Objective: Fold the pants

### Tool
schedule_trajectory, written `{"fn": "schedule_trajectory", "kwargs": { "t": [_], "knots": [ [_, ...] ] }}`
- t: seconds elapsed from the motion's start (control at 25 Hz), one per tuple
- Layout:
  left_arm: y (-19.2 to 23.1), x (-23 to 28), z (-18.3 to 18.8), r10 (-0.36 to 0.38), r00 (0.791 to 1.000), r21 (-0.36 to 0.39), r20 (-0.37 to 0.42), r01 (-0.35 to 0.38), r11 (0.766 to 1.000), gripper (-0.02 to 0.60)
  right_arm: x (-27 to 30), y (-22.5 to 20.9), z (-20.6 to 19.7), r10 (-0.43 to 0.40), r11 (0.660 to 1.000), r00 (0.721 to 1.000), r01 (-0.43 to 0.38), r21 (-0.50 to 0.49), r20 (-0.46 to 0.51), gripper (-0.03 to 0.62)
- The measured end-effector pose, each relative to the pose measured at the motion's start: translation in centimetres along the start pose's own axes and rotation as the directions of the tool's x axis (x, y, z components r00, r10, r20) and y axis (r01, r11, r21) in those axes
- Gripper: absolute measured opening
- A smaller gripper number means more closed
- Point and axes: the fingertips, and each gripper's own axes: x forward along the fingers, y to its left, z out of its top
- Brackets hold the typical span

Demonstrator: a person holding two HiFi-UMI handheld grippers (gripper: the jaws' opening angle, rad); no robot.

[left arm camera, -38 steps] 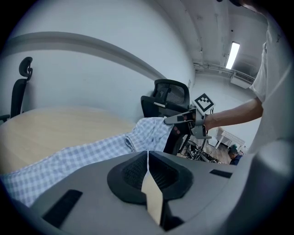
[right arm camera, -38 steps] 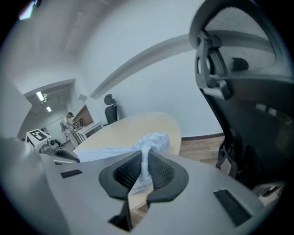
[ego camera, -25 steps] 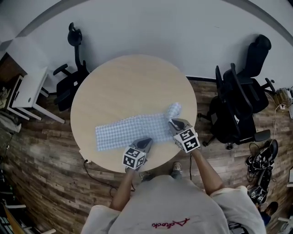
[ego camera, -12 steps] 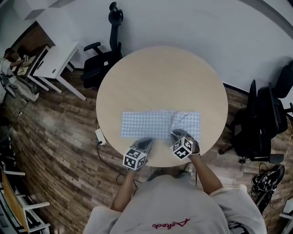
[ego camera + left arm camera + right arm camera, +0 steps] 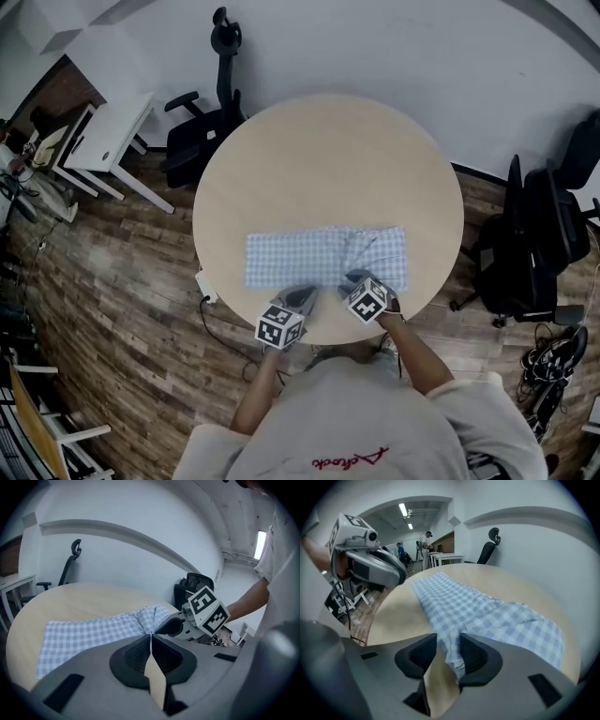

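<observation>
— Where are the pants (image 5: 309,258)?
— They lie in a long strip on the round surface (image 5: 328,159), toward the person's edge of it. The left gripper (image 5: 150,635) has its jaws pressed together on the cloth's near hem, probably to pin it.
— And the right gripper (image 5: 448,644)?
— Its jaws have just been opening. A fold of cloth sits loose between them, seemingly being released. No container shows

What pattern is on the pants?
Blue-and-white checked pants; clearest in the right gripper view.
</observation>
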Motion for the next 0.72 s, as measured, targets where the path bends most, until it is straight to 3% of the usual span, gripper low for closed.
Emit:
{"fn": "schedule_trajectory", "kwargs": {
  "t": [0.08,0.16,0.28,0.36,0.48,0.56,0.72],
  "knots": [
    [-1.0,1.2,0.8,-0.029,1.0,0.023,-0.003,0.029,0.999,0.038,-1.3,0.2,0.8,0.044,0.998,0.995,-0.048,0.046,0.086,0.19],
    [-2.0,2.5,1.6,-0.056,0.998,0.045,-0.006,0.056,0.997,0.038,-3.5,-0.7,2.2,0.042,0.992,0.973,-0.068,0.106,0.227,0.198],
    [-3.6,4.5,2.6,-0.098,0.995,0.071,-0.015,0.098,0.993,0.038,-6.7,-4.6,2.0,-0.058,0.967,0.942,-0.028,0.252,0.329,0.198],
    [-4.8,5.7,3.1,-0.12,0.993,0.081,-0.02,0.121,0.989,0.038,-8.0,-8.0,-0.6,-0.155,0.925,0.945,0.037,0.377,0.288,0.199],
    [-6.3,7.3,3.8,-0.14,0.99,0.097,-0.023,0.142,0.985,0.038,-9.4,-12.1,-5.1,-0.252,0.833,0.944,0.1,0.544,0.211,0.199],
    [-7.1,8.0,4.1,-0.145,0.989,0.104,-0.027,0.147,0.984,0.038,-9.7,-13.7,-7.5,-0.279,0.777,0.945,0.12,0.618,0.168,0.198],
    [-7.5,8.5,3.8,-0.13,0.991,0.101,-0.037,0.133,0.986,0.038,-9.2,-15.2,-10.0,-0.28,0.698,0.953,0.121,0.706,0.114,0.199]
  ]
}}
